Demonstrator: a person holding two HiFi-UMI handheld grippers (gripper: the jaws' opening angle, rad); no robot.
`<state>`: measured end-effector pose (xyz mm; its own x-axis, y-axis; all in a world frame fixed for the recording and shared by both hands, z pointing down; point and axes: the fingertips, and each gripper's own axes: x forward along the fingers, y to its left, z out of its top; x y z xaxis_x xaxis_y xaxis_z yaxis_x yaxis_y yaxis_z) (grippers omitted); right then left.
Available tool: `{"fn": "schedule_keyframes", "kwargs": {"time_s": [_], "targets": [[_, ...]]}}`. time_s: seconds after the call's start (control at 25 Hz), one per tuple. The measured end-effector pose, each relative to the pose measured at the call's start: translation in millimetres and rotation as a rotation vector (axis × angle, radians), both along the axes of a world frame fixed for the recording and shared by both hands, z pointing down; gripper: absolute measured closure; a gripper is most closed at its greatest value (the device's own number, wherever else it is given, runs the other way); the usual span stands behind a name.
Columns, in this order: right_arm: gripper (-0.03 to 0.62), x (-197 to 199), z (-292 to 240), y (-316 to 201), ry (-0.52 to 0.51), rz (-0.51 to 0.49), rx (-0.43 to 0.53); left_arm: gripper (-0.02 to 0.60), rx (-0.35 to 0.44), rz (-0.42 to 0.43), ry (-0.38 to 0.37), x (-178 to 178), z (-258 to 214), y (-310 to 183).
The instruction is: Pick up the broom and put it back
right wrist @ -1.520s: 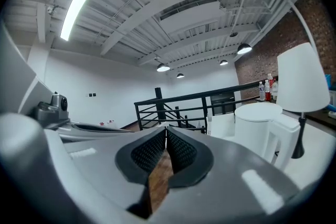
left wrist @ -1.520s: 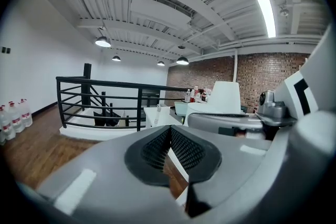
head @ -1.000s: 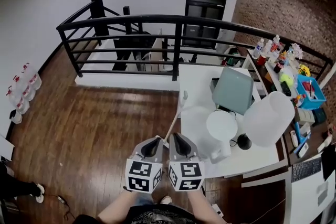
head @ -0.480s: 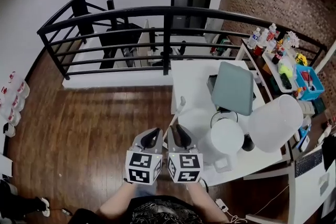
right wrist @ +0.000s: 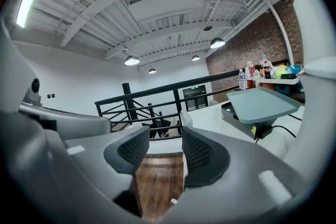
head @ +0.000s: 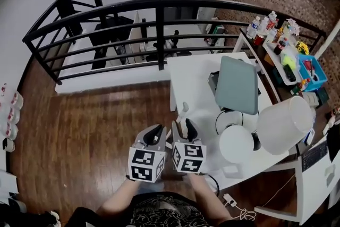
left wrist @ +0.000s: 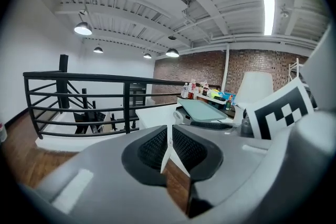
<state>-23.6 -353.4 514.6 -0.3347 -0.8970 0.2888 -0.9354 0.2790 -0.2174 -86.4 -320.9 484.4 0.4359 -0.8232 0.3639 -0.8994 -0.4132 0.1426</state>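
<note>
Broom handle [head: 184, 111] stands near upright against the table [head: 186, 77], tip up; right tool [right wrist: 161, 139] just opened, empty; left tool [left wrist: 168, 136] clenched.

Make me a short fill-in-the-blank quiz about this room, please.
The broom handle stands against the edge of a ___ table. The railing beyond that table is painted ___. The floor is laid with ___ boards.
Missing words: white; black; wooden.
</note>
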Motion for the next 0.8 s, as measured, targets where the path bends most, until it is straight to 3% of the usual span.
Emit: {"fn": "schedule_keyframes", "kwargs": {"time_s": [0.56, 0.8], "targets": [[0.388, 17, 63, -54, 0.026, 0.122, -0.104, 0.551, -0.018, 0.074, -0.039, -9, 11, -26], [0.424, 12, 69, -68, 0.062, 0.093, -0.075, 0.551, -0.026, 0.077, -0.045, -17, 14, -33]]}}
